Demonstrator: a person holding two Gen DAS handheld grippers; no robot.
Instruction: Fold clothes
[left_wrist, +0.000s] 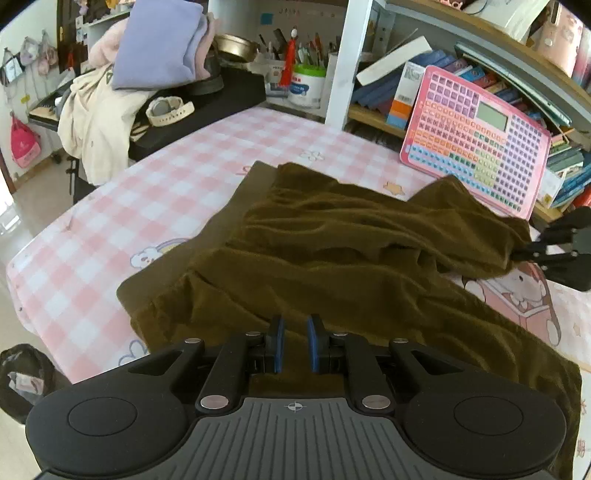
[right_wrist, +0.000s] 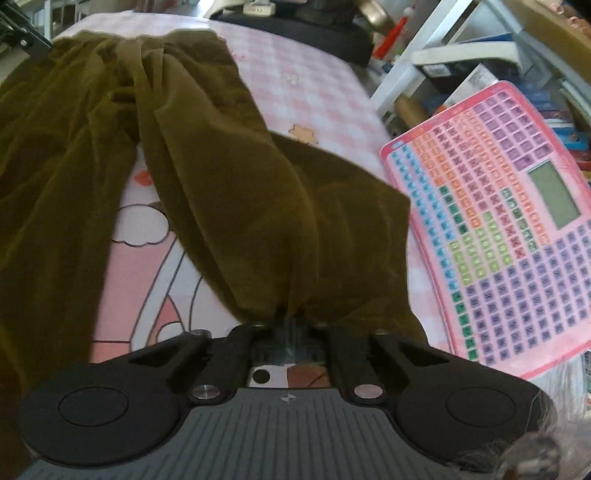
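The fold is only getting started: the olive-brown garment (left_wrist: 332, 258) is lying rumpled across the pink checked surface (left_wrist: 110, 221), filling the middle of the left wrist view, with no tidy fold showing yet. The right claw (right_wrist: 290, 325), at lower centre of its own view, is clamping a bunched end of the cloth. The left claw (left_wrist: 294, 343) is hovering at the near edge, blue pads slightly apart, gripping nothing. The garment's long axis is running from lower right toward upper left in the left view. Smoothing and every fold are left.
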